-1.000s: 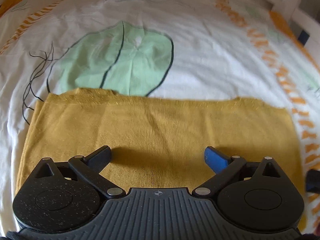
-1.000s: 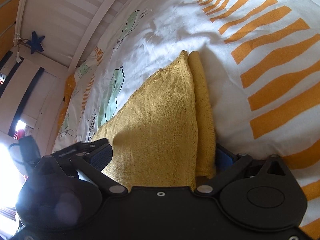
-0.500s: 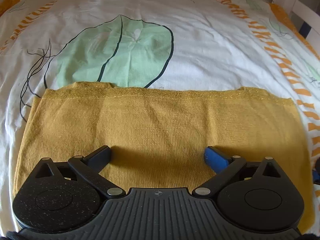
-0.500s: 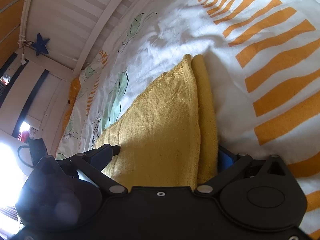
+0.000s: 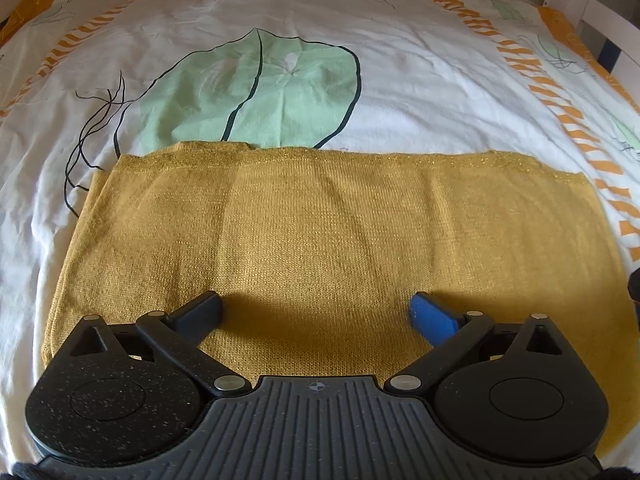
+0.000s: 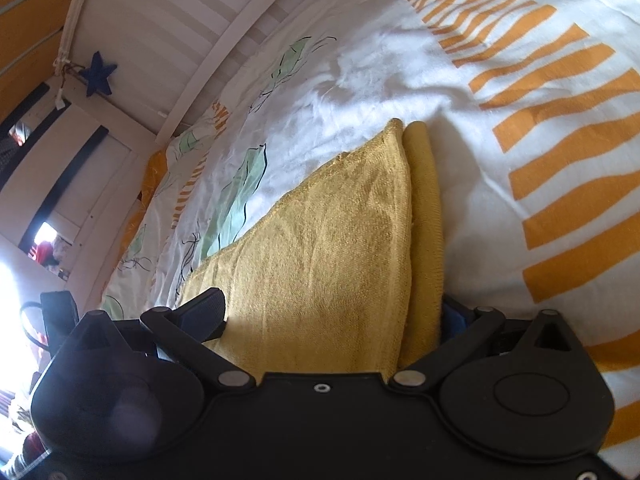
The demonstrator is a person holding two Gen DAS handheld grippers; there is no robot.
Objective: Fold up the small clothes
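1. Yellow knit cloth (image 5: 328,248) lying flat on the bed sheet (image 5: 420,92), filling the lower middle of the left wrist frame; far edge straight, just below the green leaf print (image 5: 256,92).
2. In the right wrist view, same cloth (image 6: 320,264) seen end-on: an upper layer over a rolled lower fold at centre right, so apparently already doubled once.
3. Left gripper (image 5: 316,312) hovering over the near edge, jaws spread wide, holding nothing.
4. Right gripper (image 6: 332,312) at the cloth's end, jaws wide apart and straddling the layered edge; right finger mostly hidden behind the fold; nothing clamped.
5. Likely step in hand: take the end for the next fold.
6. To do well: pinch both layers together, not the top alone, or the under-fold stays behind.
7. Lift only enough to clear the sheet; knit stretches and sags.
8. Carry the end across level, match corners with the far end, then lay down.
9. Keep the sheet out of the pinch; soft bedding bunches easily.
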